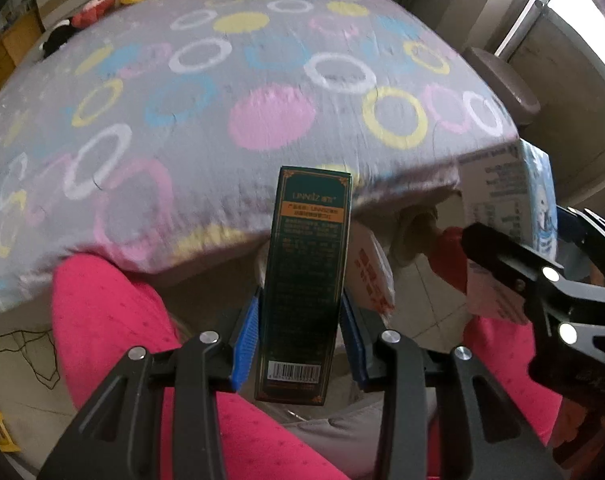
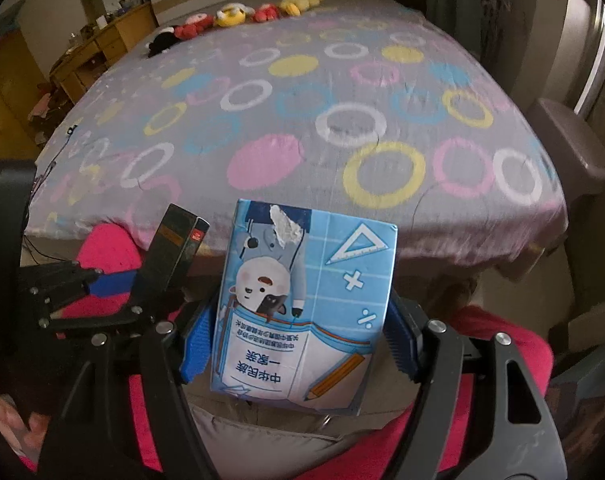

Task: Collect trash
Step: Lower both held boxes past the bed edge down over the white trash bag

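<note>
My left gripper (image 1: 300, 320) is shut on a tall dark green box (image 1: 306, 264) with an orange band and a barcode, held upright in front of the bed's edge. My right gripper (image 2: 298, 340) is shut on a light blue milk carton (image 2: 302, 304) with a cartoon figure and a torn white patch on top. In the left wrist view the right gripper (image 1: 542, 300) and its carton (image 1: 514, 200) show at the right. In the right wrist view the left gripper (image 2: 94, 284) and the dark box (image 2: 174, 256) show at the left.
A bed (image 2: 302, 120) with a grey sheet printed with coloured rings fills the view ahead. Plush toys (image 2: 230, 16) line its far side. My legs in pink trousers (image 1: 102, 320) are below. A brown chair (image 2: 570, 140) stands right, a wooden desk (image 2: 102, 44) far left.
</note>
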Tool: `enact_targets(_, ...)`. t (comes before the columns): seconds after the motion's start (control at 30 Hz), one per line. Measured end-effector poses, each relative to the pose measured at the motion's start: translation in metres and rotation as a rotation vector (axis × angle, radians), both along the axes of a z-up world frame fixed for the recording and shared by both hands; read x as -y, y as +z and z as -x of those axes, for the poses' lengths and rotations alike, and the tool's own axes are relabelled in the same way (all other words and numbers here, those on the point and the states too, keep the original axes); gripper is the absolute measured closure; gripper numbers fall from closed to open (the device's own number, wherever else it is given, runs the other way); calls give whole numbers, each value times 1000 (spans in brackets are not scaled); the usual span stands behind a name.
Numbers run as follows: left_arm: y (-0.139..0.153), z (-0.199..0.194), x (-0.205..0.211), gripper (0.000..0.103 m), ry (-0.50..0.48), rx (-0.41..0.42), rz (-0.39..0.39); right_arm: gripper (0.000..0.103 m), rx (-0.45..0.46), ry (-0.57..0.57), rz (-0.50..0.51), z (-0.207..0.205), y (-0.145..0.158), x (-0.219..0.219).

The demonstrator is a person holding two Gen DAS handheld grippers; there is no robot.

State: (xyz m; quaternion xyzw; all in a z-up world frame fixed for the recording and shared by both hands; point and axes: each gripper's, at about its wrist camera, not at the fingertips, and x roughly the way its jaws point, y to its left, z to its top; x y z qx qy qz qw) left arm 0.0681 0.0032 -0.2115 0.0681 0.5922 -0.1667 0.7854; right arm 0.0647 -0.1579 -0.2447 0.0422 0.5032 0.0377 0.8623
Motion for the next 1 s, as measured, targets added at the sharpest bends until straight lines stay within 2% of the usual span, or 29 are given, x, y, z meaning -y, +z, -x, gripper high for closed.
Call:
enact_targets(0.17,-30,2,5,65,-3,-61,-1,33,-49,-22,-9,-2,-27,3)
enact_targets(0.6,-87,-1,23,65,-28,-156,-13,33,-162,-59,-8,-18,-89,8)
enact_targets(1.0,-131,-7,35,65,-28,-241,-53,33,-271,-103,-29,-18,-95,8)
